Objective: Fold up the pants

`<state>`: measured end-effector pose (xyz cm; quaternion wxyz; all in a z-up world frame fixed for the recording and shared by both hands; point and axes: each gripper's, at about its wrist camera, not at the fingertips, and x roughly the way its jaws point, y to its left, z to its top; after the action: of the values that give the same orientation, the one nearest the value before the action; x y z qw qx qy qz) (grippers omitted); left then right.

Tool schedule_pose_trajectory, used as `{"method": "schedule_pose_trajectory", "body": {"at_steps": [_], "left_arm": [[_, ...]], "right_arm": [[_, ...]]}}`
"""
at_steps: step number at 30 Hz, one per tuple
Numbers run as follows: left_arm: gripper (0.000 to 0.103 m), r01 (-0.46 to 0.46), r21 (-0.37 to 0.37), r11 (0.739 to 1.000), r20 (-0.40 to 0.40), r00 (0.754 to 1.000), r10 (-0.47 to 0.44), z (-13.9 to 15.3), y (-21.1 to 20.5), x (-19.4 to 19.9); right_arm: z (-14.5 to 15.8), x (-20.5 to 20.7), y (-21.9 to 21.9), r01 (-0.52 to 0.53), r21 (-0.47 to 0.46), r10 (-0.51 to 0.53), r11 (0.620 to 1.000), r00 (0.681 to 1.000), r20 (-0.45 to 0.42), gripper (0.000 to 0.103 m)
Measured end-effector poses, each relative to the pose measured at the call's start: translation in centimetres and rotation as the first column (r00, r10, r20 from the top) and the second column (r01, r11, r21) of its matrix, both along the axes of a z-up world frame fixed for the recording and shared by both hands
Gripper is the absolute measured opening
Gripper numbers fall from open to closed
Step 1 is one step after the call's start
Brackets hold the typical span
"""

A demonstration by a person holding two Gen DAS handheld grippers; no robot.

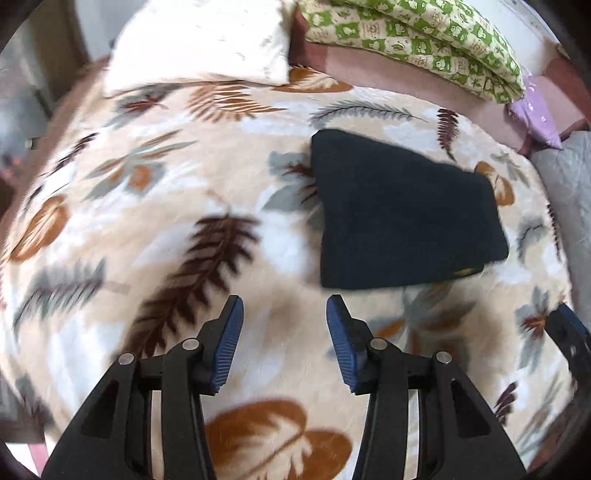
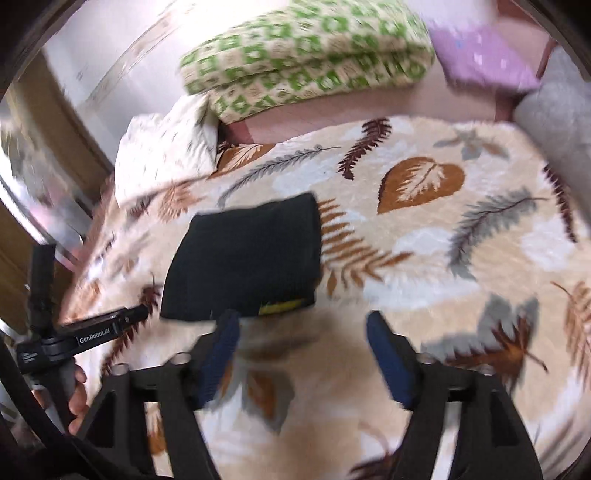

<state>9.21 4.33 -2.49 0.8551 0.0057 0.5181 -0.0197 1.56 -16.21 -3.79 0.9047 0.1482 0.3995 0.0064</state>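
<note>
The dark navy pants (image 1: 402, 214) lie folded into a compact rectangle on the leaf-patterned blanket (image 1: 166, 229). A yellow label shows at their near edge in the right wrist view (image 2: 251, 258). My left gripper (image 1: 284, 317) is open and empty, hovering above the blanket just short of the pants' near left corner. My right gripper (image 2: 301, 332) is open and empty, just short of the pants' near right edge. The left gripper's body (image 2: 92, 332) shows at the left of the right wrist view. The right gripper's finger (image 1: 570, 328) shows at the right edge of the left wrist view.
A white pillow (image 1: 199, 40) lies at the head of the bed. A green-and-cream checked folded quilt (image 1: 417, 33) and a purple cushion (image 1: 535, 114) lie at the back. A grey cover (image 2: 557, 110) lies at the right. The wall and a wooden frame (image 2: 44, 122) stand at the left.
</note>
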Motion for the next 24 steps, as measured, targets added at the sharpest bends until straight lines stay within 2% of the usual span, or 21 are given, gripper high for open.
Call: {"method": "schedule_pose_trajectory", "body": {"at_steps": [2,5,7,10,14,16,20,22,24], "left_arm": [[0.045,-0.031,0.011,0.999,0.023,0.999,0.03,-0.4,0.1,-1.8],[0.045,-0.04,0.03,0.999,0.086,0.996,0.038,-0.8,0.4,-4.2],[0.045,-0.058,0.045,0.997,0.129,0.99,0.052,-0.9,0.8,-5.6],[0.045,-0.082,0.046,0.996,0.165,0.984,0.073,-0.8,1.6,-6.9],[0.046,-0.058,0.061,0.996,0.175,0.983,0.046,-0.3,1.4,-7.5],[0.058,-0.041,0.068,0.997,0.183,0.983,0.028,-0.1,1.1,-7.8],[0.062,-0.009,0.071,0.997,0.229,0.973,-0.007,0.5,0.4,-8.6],[0.073,0.001,0.073,0.997,0.233,0.972,-0.018,0.6,0.1,-8.7],[0.078,0.003,0.088,0.996,0.239,0.971,-0.024,0.7,-0.2,-8.6]], "right_arm": [[-0.2,-2.6,2.6,0.035,-0.073,-0.032,0.997,0.999,0.044,0.086],[-0.8,-4.9,5.1,0.072,-0.13,-0.063,0.989,0.995,0.073,0.088],[-0.9,-6.4,6.2,0.084,-0.128,-0.071,0.988,0.992,0.101,0.09],[-0.5,-7.7,7.5,0.105,-0.163,-0.083,0.981,0.987,0.134,0.101],[0.1,-8.9,8.4,0.115,-0.174,-0.086,0.978,0.982,0.168,0.101],[0.2,-9.3,8.5,0.123,-0.16,-0.094,0.979,0.979,0.18,0.101],[0.3,-9.5,8.6,0.156,-0.202,-0.117,0.967,0.975,0.19,0.101],[0.3,-9.5,8.6,0.165,-0.216,-0.126,0.962,0.975,0.186,0.101],[0.2,-9.5,8.5,0.168,-0.217,-0.129,0.962,0.975,0.183,0.102]]}}
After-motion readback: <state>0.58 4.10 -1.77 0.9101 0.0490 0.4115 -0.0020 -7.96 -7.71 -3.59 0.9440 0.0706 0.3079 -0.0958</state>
